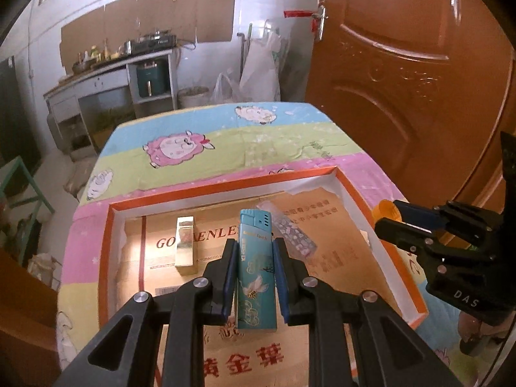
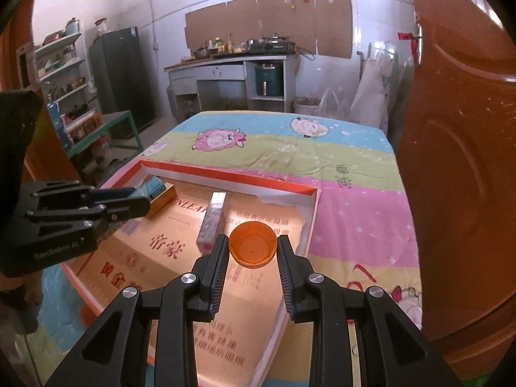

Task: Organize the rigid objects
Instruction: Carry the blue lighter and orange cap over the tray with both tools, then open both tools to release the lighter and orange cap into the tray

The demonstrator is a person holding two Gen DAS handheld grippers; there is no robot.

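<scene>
1. My left gripper has its jaws clenched on the teal lighter, one pad on each long side; lighter stands upright, held over the shallow orange-rimmed box.
2. My right gripper has jaws clamped on the orange cap, open side facing the cam, held above the box's right half near the rim.
3. In the box, left wrist view: a gold lighter lies on the bottom, left of the teal one & apart from it; a patterned clear lighter lies tilted just right of it, partly behind my jaw.
4. Box bottom is lined w/ tan printed cardboard, red lettering on it.
5. Box sits on a cartoon-sheep cloth w/ blue, green & pink stripes covering the counter.
6. Beyond: brown door at right, kitchen bench w/ stove at the back wall, dark fridge at left in the right wrist view.
</scene>
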